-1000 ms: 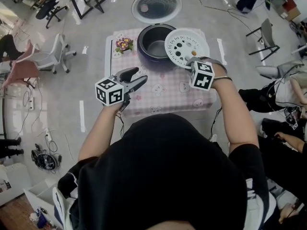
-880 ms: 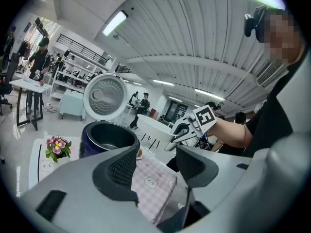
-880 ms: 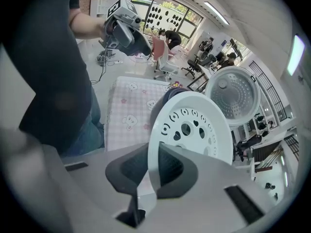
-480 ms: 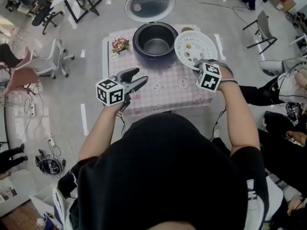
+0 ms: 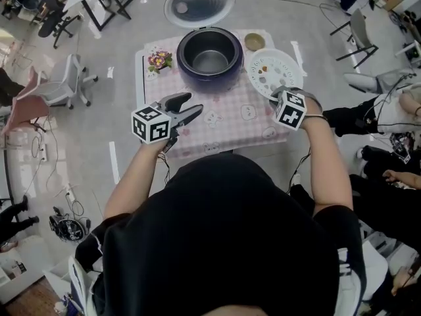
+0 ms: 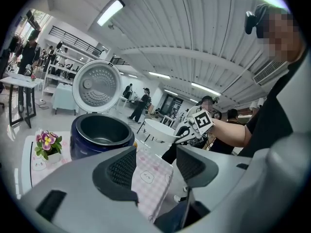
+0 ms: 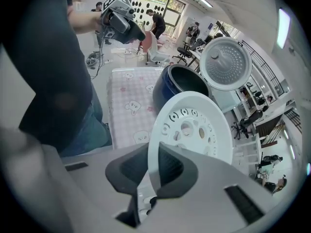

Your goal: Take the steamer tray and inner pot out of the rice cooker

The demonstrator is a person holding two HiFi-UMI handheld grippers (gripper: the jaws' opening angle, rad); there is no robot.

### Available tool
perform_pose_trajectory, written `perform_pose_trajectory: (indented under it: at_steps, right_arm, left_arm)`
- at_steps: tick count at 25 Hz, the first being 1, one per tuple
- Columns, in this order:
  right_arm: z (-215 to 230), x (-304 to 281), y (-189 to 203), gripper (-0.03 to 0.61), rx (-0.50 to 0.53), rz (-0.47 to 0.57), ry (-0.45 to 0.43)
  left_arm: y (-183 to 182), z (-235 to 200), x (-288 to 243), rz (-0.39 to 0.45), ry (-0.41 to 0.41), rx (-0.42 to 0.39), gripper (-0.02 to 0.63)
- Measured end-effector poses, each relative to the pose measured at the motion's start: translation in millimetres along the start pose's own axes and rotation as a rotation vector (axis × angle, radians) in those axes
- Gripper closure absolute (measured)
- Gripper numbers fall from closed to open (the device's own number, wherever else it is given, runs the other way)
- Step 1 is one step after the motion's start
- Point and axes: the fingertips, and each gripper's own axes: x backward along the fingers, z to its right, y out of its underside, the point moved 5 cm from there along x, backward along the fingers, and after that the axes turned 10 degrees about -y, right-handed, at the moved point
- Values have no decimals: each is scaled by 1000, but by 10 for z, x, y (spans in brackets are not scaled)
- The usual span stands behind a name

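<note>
The dark blue rice cooker [image 5: 210, 54] stands at the back of the table with its lid [image 5: 199, 2] up and the inner pot inside it. My right gripper [image 5: 276, 92] is shut on the rim of the white perforated steamer tray [image 5: 273, 68], which hangs over the table's right side, clear of the cooker. In the right gripper view the tray [image 7: 194, 125] stands edge-on between the pads of the right gripper [image 7: 153, 171]. My left gripper [image 5: 187, 110] hovers open over the table's front left. The left gripper [image 6: 153, 166] holds nothing and faces the cooker [image 6: 102, 132].
A pink checked cloth covers the small table [image 5: 223, 127]. A small flower pot [image 5: 158, 61] sits left of the cooker and a little bowl [image 5: 254, 41] sits at the back right. Chairs, desks and seated people surround the table.
My right gripper has carried the steamer tray to the right, off the cooker's rim and a little lower over the table's right side. The left gripper has hardly shifted.
</note>
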Motion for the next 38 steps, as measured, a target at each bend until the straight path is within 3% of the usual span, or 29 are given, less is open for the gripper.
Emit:
perform_pose_trajectory:
  at_steps: [28, 38]
  right_arm:
    - [-185, -1544, 521, 551, -140, -5, -159]
    - [-114, -1940, 638, 551, -194, -16, -156]
  left_arm:
    - [226, -300, -486, -86, -13, 45, 341]
    - [171, -404, -666, -101, -10, 59, 342]
